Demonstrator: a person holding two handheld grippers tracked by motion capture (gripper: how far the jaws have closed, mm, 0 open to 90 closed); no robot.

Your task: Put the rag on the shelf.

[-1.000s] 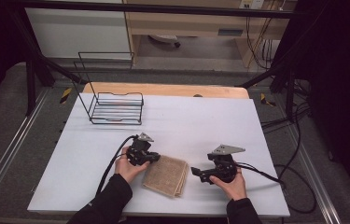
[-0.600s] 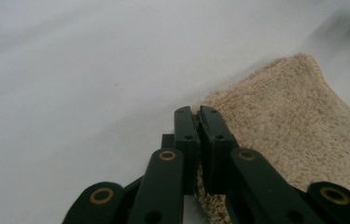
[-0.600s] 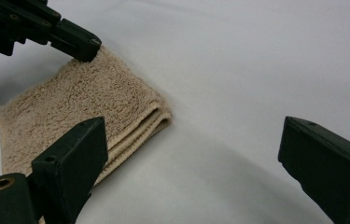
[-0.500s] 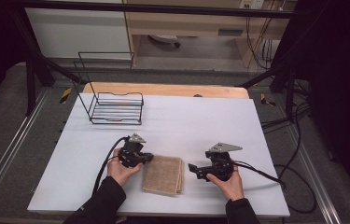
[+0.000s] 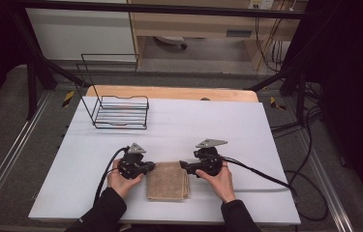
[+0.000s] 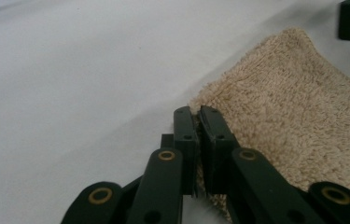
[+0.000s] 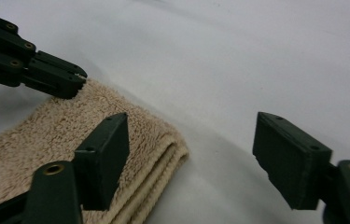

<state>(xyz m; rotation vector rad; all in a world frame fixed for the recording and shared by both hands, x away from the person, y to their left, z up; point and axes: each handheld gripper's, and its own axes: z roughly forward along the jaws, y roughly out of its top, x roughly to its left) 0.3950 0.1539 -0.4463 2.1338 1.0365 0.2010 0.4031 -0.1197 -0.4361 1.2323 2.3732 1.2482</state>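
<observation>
A folded beige towel [image 5: 168, 181] lies flat on the white table near its front edge. My left gripper [image 5: 152, 166] is at the towel's far left corner. In the left gripper view its jaws [image 6: 197, 112] are pressed together with the towel [image 6: 294, 112] edge pinched between them. My right gripper [image 5: 183, 165] is at the far right corner. Its jaws [image 7: 191, 126] have just been closing but still stand apart: one over the towel [image 7: 46, 135], the other over bare table, the folded corner between them untouched. The left gripper [image 7: 77, 79] shows at the opposite corner.
A black wire basket [image 5: 121, 111] stands at the back left of the white table [image 5: 218, 125]. A wooden board [image 5: 169, 92] runs along the far edge. The right gripper's cable [image 5: 261, 174] trails off to the right across the table.
The towel has turned from skewed to square with the table edge. The right gripper has moved left to the towel's corner and its jaws have narrowed. The left gripper has shifted slightly left.
</observation>
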